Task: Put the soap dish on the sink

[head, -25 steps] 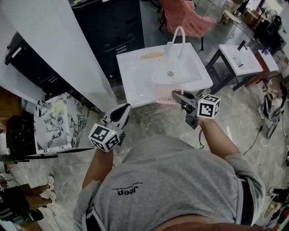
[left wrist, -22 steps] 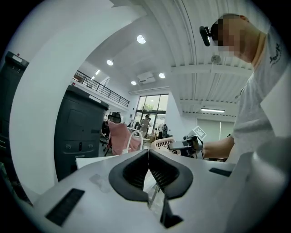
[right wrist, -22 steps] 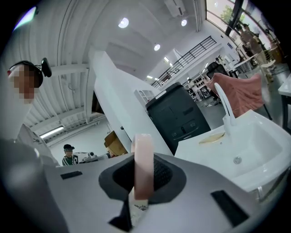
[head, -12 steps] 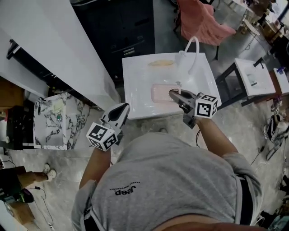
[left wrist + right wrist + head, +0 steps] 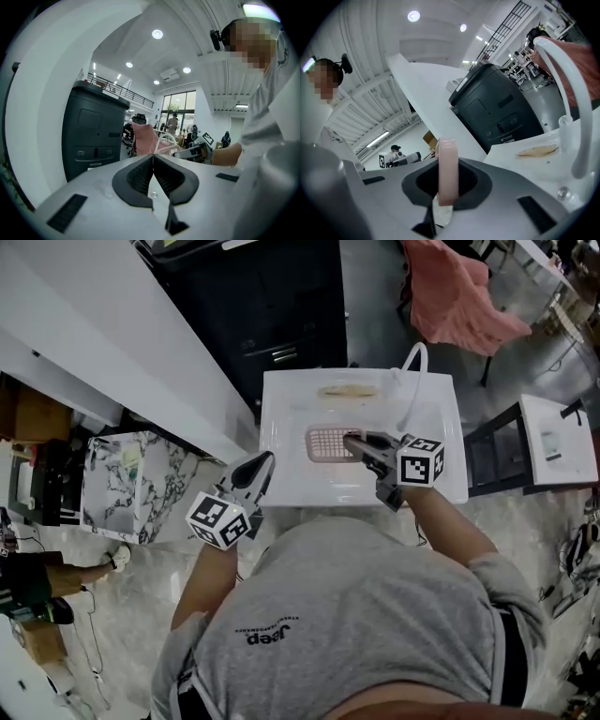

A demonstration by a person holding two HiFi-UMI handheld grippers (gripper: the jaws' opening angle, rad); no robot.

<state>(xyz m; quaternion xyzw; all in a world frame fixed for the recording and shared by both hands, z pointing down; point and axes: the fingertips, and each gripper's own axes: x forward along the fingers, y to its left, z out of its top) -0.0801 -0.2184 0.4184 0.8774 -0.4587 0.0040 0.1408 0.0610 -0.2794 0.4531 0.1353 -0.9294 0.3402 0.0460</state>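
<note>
The white sink [image 5: 283,432] stands just ahead of me, with a curved white faucet [image 5: 412,371] at its back right. A pink slatted soap dish [image 5: 328,442] hangs over the sink's middle, and my right gripper [image 5: 360,445] is shut on its right end. In the right gripper view the dish's pink edge [image 5: 447,173] stands upright between the jaws, with the faucet [image 5: 577,108] to the right. My left gripper [image 5: 263,463] hovers at the sink's front left corner, shut and holding nothing. In the left gripper view its fingertips [image 5: 153,157] meet, and the dish [image 5: 174,149] shows beyond them.
A brownish smear [image 5: 349,390] lies on the sink's back ledge. A black cabinet [image 5: 272,306] stands behind the sink, a white panel [image 5: 112,343] and a marble-patterned box [image 5: 122,484] to the left. A second small sink [image 5: 558,442] and a pink-draped chair [image 5: 459,296] are to the right.
Both grippers moved forward to the sink. The soap dish went from the sink's front edge to above its middle, still held by the right gripper.
</note>
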